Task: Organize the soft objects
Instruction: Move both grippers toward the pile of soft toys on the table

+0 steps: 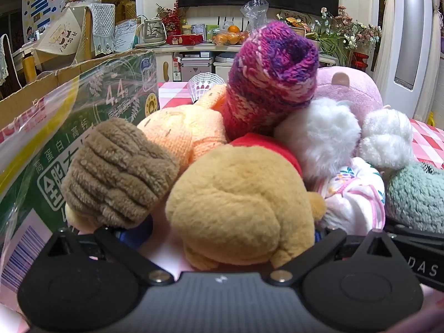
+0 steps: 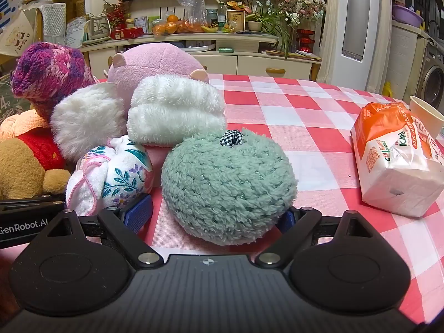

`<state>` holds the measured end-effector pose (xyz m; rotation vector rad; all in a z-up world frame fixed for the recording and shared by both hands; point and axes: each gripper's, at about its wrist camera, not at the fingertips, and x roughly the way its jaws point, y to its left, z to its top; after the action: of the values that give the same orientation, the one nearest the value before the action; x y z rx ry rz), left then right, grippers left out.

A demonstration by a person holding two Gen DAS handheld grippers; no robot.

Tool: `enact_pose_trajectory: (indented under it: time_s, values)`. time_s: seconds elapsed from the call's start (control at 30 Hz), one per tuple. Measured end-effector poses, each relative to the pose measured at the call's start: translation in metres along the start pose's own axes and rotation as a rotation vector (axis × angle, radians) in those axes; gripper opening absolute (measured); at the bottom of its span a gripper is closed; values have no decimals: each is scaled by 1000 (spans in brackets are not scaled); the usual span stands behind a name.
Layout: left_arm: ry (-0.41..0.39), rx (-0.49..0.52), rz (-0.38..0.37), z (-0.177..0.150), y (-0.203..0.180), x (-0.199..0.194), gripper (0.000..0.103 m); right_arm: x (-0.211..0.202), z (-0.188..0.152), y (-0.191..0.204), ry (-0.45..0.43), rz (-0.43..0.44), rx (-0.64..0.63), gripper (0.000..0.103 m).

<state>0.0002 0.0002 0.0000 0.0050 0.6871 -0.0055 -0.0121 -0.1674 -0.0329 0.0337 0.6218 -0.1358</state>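
In the left wrist view my left gripper [image 1: 222, 230] is open, its jaws on either side of a tan plush bear [image 1: 238, 202] with a red shirt. Around the bear lie a brown fuzzy roll [image 1: 116, 172], a peach knitted toy [image 1: 180, 130], a magenta knitted hat [image 1: 272, 72], white fluffy pieces [image 1: 324, 136], a floral cloth [image 1: 355, 191] and a pink plush [image 1: 349, 88]. In the right wrist view my right gripper [image 2: 213, 216] is open around a green fuzzy ball [image 2: 227, 186]. The floral cloth [image 2: 116, 174] and white fluffy pieces [image 2: 174, 111] lie to its left.
A cardboard box [image 1: 77, 105] with green print stands at the left of the pile. A tissue pack [image 2: 396, 158] and a paper cup [image 2: 427, 113] sit at the right on the red checked tablecloth [image 2: 305, 116]. A white basket [image 1: 205, 83] lies behind.
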Motion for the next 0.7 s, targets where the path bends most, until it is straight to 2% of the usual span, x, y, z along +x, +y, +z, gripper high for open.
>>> enact_pose_trajectory:
  time_s: [0.5, 0.7]
  values:
    - [3, 49, -13, -12, 0, -25, 102, -30, -15, -2, 12, 42, 30, 103]
    - [-36, 88, -20, -8, 3, -51, 102, -52, -16, -7, -37, 36, 20, 103]
